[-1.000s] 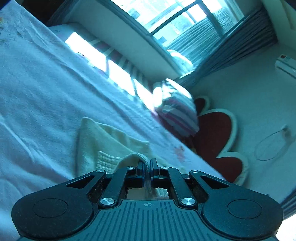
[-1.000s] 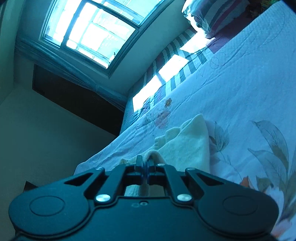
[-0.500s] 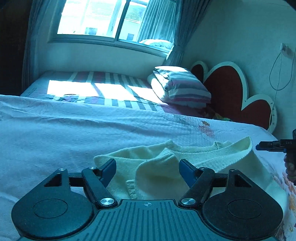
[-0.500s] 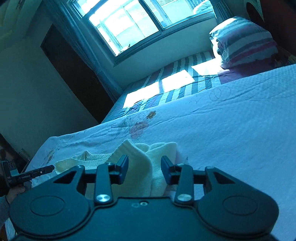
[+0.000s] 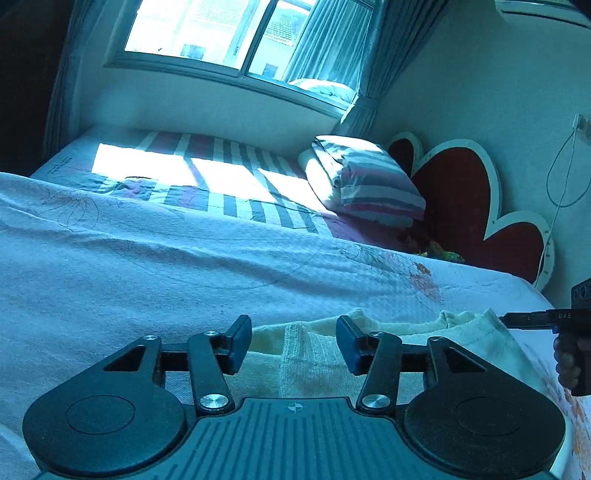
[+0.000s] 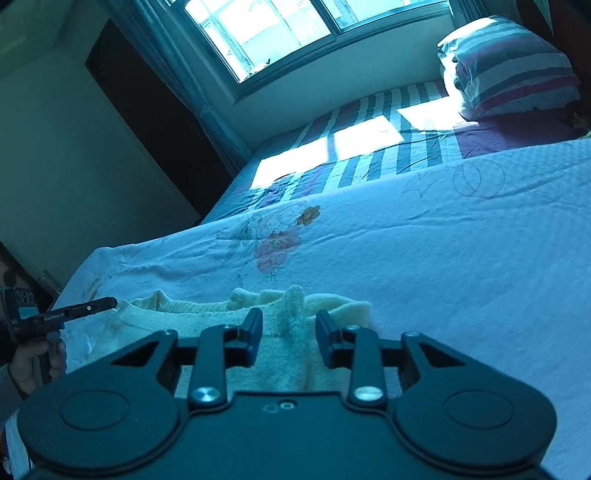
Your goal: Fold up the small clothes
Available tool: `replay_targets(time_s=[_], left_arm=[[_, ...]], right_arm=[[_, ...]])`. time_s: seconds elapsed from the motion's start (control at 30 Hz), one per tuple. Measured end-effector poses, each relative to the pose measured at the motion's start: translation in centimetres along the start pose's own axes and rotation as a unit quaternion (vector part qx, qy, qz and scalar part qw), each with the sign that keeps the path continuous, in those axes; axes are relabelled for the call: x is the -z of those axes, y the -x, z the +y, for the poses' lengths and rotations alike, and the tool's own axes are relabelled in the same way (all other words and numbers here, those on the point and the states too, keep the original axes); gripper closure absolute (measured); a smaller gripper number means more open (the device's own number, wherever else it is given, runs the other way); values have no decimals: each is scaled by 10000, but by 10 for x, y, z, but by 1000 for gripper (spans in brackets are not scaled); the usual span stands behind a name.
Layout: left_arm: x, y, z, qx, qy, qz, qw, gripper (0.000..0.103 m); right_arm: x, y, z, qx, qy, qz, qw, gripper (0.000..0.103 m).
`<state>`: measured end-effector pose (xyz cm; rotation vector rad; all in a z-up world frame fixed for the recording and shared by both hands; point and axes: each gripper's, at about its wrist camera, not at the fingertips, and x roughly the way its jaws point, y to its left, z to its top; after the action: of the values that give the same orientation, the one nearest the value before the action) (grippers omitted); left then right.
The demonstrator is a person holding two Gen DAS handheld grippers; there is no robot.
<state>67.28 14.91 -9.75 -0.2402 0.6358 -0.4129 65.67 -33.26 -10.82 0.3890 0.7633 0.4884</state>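
Note:
A small cream knitted garment [image 5: 310,354] lies folded on the pale bedsheet [image 5: 147,273], close in front of both grippers. It also shows in the right wrist view [image 6: 288,332]. My left gripper [image 5: 293,345] is open and empty, its jaws apart just above the garment's left part. My right gripper [image 6: 288,338] is open and empty over the garment's right end. Each gripper shows at the edge of the other's view: the right one [image 5: 532,319], the left one [image 6: 74,312].
A striped pillow [image 5: 365,184] and a red heart-shaped headboard [image 5: 469,206] are at the far right. A striped sunlit cover [image 5: 192,173] lies under the window [image 5: 236,33]. A dark doorway [image 6: 155,110] is at the far left. A cable hangs on the wall [image 5: 565,166].
Both grippers were shut on the garment's edges one second ago. They have since opened and let it go, and it now lies flat on the bed. Both have drawn back slightly.

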Motion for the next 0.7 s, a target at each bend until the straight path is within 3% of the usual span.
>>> replay_targets(time_s=[0.17,0.3,0.37,0.43,0.6,0.7], left_arm=[[-1,-15,2,237,-48,389,9989,52],[0,-40,-2,76,-233,854,9960,52],[1,-43,-6,128,-335,797,9962,55],[2,-42,-9,200,-318,646,9972,93],[7,-40,-17,205,-494,491,9974,99],[3,-25,-15,327,-358,26,9988,99]], right_arm=[[-4,-2,0,-82,46,54,9999,68],[-5,-12,4,46,246,161,9996,70],[-4,-17,6,101,336,223,9991,73],[-3,-18,10,165,533,208,9982,76],[0,-20,23,439,1022,134,9937,93],[1,-17,27,490,1145,85,9922,97]])
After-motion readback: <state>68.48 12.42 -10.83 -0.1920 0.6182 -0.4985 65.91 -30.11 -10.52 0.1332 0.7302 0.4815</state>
